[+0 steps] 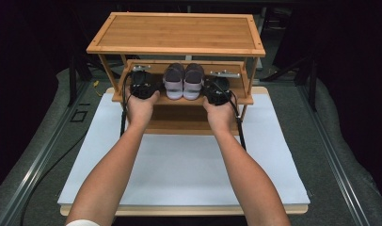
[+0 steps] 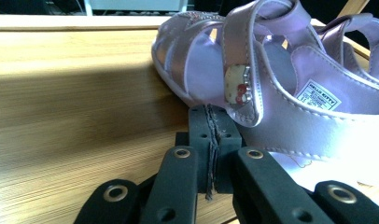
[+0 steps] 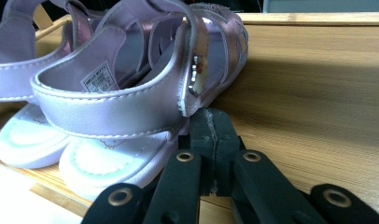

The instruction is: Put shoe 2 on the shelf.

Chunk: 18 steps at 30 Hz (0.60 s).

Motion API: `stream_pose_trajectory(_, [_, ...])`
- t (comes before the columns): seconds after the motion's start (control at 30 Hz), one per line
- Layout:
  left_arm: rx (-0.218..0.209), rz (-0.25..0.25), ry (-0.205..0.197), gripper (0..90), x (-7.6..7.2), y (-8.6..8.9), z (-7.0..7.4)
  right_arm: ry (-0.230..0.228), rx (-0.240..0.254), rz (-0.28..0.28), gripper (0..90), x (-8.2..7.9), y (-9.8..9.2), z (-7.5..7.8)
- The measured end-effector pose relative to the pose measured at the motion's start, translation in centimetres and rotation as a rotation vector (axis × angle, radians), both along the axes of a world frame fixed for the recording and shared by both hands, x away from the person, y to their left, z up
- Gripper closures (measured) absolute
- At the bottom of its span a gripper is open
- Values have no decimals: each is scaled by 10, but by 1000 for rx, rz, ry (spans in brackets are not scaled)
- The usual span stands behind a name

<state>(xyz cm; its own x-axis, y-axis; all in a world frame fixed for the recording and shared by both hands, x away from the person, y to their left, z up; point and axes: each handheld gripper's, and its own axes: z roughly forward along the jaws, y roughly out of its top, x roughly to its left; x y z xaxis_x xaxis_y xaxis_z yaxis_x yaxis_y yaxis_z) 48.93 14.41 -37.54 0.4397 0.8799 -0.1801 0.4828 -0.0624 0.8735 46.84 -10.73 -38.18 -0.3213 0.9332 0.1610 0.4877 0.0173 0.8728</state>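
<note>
A pair of lilac strap sandals stands side by side on the lower shelf of a bamboo rack, toes pointing away: the left sandal and the right sandal. My left gripper rests on the shelf just left of the pair. In the left gripper view the left gripper is shut, pads pressed together and empty, with the left sandal close at its right. My right gripper sits just right of the pair. The right gripper is shut and empty beside the right sandal.
The rack's top shelf overhangs the lower one, with side posts and metal brackets near each gripper. The rack stands at the far end of a white board on the table. Dark floor and rails surround it.
</note>
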Motion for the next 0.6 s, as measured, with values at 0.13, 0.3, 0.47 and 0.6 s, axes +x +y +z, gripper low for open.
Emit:
stream_pose_trajectory(0.13, [-14, 8, -3, 882, -2, 4, 0, -4, 9, 5, 900, -2, -2, 2])
stream_pose_trajectory(0.3, [-22, 12, -2, 877, -6, 9, -1, -13, 7, -3, 900, -5, -6, 3])
stream_pose_trajectory(0.47, [-25, 10, -10, 871, -12, 14, 2, -21, 2, -10, 900, -12, -15, 5])
stream_pose_trajectory(0.6, [-16, -8, -20, 861, -19, 16, 6, -20, 9, -3, 900, -19, -22, 5])
